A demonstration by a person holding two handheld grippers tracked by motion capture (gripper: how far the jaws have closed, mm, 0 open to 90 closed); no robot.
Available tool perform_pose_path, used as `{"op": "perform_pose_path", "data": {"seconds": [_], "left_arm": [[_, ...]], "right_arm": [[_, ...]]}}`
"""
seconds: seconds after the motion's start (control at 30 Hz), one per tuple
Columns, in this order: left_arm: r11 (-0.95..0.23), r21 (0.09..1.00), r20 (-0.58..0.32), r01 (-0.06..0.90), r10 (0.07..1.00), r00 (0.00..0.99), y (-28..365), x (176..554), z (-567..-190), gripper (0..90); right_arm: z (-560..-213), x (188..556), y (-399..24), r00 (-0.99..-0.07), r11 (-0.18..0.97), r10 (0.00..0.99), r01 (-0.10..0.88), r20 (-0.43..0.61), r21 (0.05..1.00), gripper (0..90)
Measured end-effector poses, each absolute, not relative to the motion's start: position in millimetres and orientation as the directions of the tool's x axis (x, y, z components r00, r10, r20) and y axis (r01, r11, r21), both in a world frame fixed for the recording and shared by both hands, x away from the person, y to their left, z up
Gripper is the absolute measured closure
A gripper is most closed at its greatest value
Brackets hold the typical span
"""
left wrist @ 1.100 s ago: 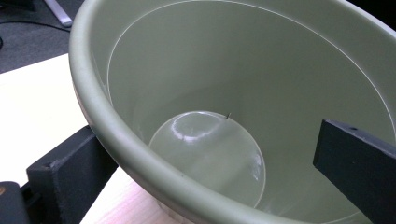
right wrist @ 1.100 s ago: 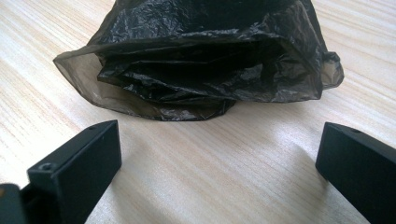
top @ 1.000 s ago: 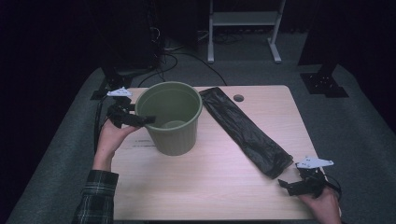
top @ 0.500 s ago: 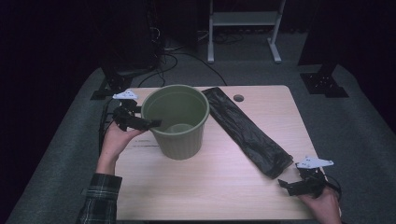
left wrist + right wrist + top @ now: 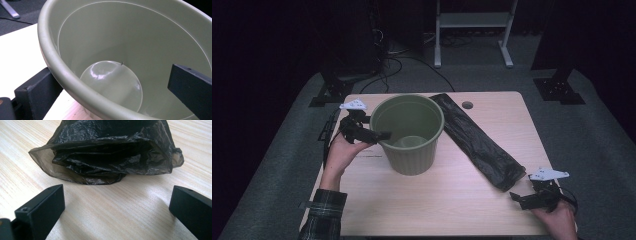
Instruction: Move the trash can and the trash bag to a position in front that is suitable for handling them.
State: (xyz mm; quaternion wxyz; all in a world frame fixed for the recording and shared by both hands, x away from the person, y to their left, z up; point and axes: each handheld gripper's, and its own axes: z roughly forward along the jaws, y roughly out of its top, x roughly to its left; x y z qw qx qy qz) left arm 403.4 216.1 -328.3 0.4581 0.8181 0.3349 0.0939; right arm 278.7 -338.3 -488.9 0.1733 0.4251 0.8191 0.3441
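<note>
An empty olive-green plastic bin point(image 5: 410, 157) stands upright on the wooden table point(image 5: 412, 205), left of centre. My left gripper point(image 5: 380, 135) is open and straddles the bin's left rim point(image 5: 65, 76), one jaw outside the wall and one inside; in the left gripper view point(image 5: 111, 72) the jaws stand wide apart. A flattened black rubbish bag point(image 5: 477, 142) lies diagonally from the bin's back right to the front right. My right gripper point(image 5: 515, 196) rests low, open, just short of the bag's near end point(image 5: 110, 155), with bare wood between its jaws point(image 5: 117, 192).
A round cable hole point(image 5: 467, 105) sits near the table's far edge. Grey carpet surrounds the table, with cables, black stand feet point(image 5: 557, 90) and a white frame point(image 5: 472, 30) behind it. A small printed label point(image 5: 369, 156) lies left of the bin.
The bin and my left gripper at its rim have shifted to the right and slightly nearer. The right gripper and the bag have stayed put.
</note>
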Motion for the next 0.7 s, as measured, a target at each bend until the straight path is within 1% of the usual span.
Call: {"op": "perform_pose_path", "data": {"seconds": [0.7], "left_arm": [[-0.392, 0.821, -0.143, 0.415, 0.562, 0.815, 176.1, 385.5, -331.2, 0.0]], "right_arm": [[-488.9, 278.7, -338.2, -0.578, 0.401, 0.816, 0.578, 0.009, 0.711, 0.0]]}}
